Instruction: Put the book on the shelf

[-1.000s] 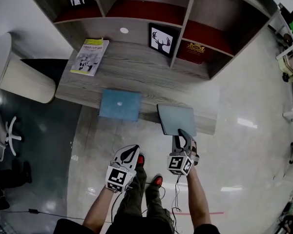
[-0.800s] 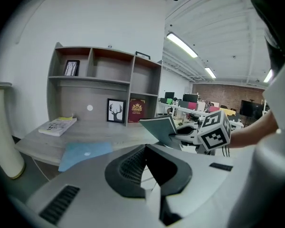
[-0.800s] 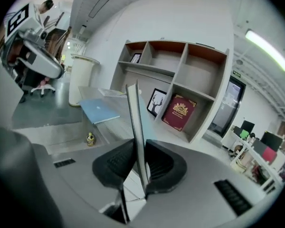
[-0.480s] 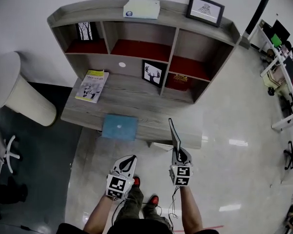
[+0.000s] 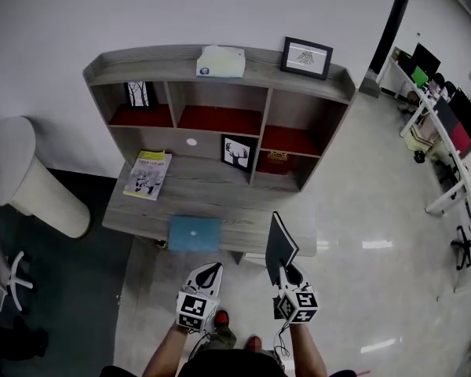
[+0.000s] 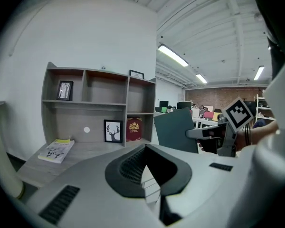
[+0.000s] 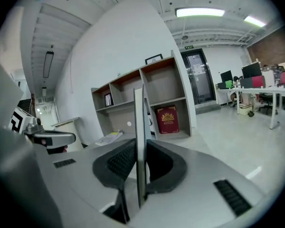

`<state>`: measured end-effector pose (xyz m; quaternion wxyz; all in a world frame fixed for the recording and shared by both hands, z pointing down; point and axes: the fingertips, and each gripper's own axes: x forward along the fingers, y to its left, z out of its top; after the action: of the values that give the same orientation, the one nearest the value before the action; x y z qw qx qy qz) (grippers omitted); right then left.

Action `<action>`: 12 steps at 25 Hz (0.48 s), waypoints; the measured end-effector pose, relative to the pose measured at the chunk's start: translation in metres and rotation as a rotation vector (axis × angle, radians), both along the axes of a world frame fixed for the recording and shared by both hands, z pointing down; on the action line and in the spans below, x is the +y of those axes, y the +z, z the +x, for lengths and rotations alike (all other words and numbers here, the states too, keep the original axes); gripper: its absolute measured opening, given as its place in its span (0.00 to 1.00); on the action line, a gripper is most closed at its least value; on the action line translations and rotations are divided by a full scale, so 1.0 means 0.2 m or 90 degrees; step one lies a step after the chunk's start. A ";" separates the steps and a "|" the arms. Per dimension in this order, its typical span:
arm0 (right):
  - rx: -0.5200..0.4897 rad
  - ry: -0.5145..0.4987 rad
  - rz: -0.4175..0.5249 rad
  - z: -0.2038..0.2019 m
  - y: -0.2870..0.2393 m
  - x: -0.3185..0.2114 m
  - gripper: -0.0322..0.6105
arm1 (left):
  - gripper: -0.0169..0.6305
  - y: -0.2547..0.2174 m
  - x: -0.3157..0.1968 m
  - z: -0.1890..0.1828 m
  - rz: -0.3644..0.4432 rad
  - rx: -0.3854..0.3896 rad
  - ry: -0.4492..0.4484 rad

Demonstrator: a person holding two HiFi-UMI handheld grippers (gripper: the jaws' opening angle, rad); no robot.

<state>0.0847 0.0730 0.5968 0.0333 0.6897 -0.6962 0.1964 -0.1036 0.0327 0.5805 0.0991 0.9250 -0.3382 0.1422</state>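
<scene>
Middle cubby (image 5: 220,100) free, deer picture (image 5: 235,152) beneath

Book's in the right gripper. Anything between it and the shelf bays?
Nothing visible does: the right gripper holds the book upright over the front edge of the desk, open air to the shelf. A deer frame and red book fill desk-level spots; upper middle and right bays look free.
</scene>
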 end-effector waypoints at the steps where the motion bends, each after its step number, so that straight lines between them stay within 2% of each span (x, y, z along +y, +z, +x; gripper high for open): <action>1: 0.003 0.002 0.017 -0.01 -0.05 -0.01 0.17 | 0.03 -0.03 -0.02 0.00 0.005 0.003 0.006; 7: 0.007 0.032 0.107 -0.06 -0.39 -0.02 0.17 | 0.03 -0.23 -0.13 0.00 0.044 0.023 0.036; 12: 0.019 0.047 0.161 -0.05 -0.51 -0.03 0.17 | 0.03 -0.38 -0.20 0.02 0.080 0.044 0.048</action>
<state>0.0748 0.0670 0.4945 -0.0507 0.7164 -0.6889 0.0981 -0.0986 -0.0074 0.5049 0.0472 0.9458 -0.3078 0.0920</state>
